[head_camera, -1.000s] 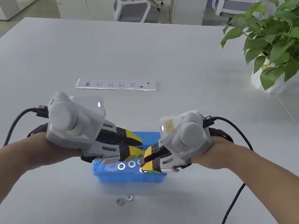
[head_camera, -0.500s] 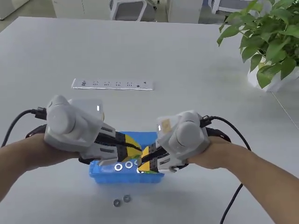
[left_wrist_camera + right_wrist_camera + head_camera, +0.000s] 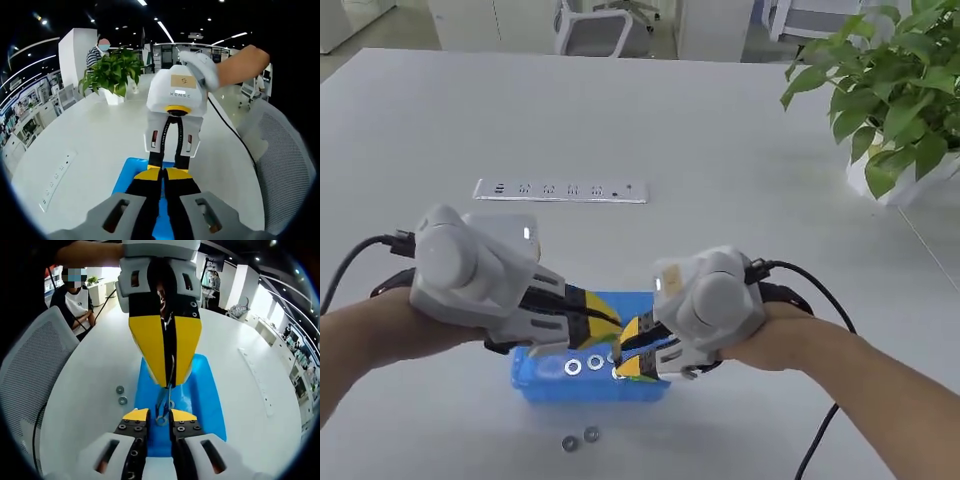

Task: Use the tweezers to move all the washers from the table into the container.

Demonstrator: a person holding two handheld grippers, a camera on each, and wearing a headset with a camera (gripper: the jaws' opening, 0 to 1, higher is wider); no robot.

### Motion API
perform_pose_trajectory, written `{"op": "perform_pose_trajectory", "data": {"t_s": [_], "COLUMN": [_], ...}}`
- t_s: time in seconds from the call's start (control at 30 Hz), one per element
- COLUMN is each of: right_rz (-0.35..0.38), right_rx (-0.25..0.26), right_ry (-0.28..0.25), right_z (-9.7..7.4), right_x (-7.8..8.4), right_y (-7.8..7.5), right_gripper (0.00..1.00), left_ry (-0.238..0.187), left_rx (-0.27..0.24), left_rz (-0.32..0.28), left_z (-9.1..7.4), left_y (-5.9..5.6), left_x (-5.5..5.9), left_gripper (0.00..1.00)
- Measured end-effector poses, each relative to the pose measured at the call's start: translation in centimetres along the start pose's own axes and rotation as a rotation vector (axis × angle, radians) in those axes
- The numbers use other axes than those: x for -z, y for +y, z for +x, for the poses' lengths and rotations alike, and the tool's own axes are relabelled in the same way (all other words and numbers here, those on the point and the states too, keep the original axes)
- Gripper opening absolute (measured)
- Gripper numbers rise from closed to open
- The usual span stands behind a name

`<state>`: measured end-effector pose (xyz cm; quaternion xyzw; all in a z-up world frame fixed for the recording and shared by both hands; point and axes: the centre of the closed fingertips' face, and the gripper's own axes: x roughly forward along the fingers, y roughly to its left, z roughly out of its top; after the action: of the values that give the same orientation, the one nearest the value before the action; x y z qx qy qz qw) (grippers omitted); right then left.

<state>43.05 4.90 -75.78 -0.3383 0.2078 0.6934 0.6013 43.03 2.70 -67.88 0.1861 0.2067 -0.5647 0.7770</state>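
Carefully: tweezers (image 3: 167, 392) over the blue container (image 3: 202, 390), a washer (image 3: 161, 420) seemingly at their tips.
Your left tool (image 3: 167, 384) is clamped on the tweezers; your right tool (image 3: 159, 416) stands slightly parted either side of the tips, contact unclear. Washers look light, hard and slick, so pinch gently across the ring's rim. Two loose washers (image 3: 120, 390) lie on the counter (image 3: 85, 390) just beside the container.
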Motion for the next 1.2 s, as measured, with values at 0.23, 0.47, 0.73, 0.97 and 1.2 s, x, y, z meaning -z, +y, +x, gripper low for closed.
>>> {"op": "perform_pose_trajectory", "data": {"t_s": [0.23, 0.47, 0.73, 0.97, 1.2], "right_rz": [0.008, 0.039, 0.072, 0.118, 0.164], "right_rx": [0.024, 0.058, 0.099, 0.136, 0.169], "right_ry": [-0.004, -0.016, -0.017, -0.019, -0.02], "right_z": [-0.7, -1.8, -3.1, -4.2, -5.1], "right_x": [-0.2, -0.7, -0.6, -0.5, -0.2], "right_y": [0.0, -0.1, 0.3, 0.4, 0.8], "right_gripper": [0.2, 0.24, 0.31, 0.39, 0.46], "left_ry": [-0.004, 0.002, 0.019, 0.024, 0.032], "left_rx": [-0.009, -0.023, -0.029, -0.037, -0.025], "left_rz": [0.004, 0.004, 0.011, 0.01, 0.002], "left_z": [-0.7, -1.7, -2.9, -3.9, -4.9], "left_y": [0.0, -0.1, -0.3, -0.7, -1.6], "left_x": [-0.6, -1.0, -1.4, -1.4, -1.6], "left_gripper": [0.05, 0.05, 0.05, 0.05, 0.05]}}
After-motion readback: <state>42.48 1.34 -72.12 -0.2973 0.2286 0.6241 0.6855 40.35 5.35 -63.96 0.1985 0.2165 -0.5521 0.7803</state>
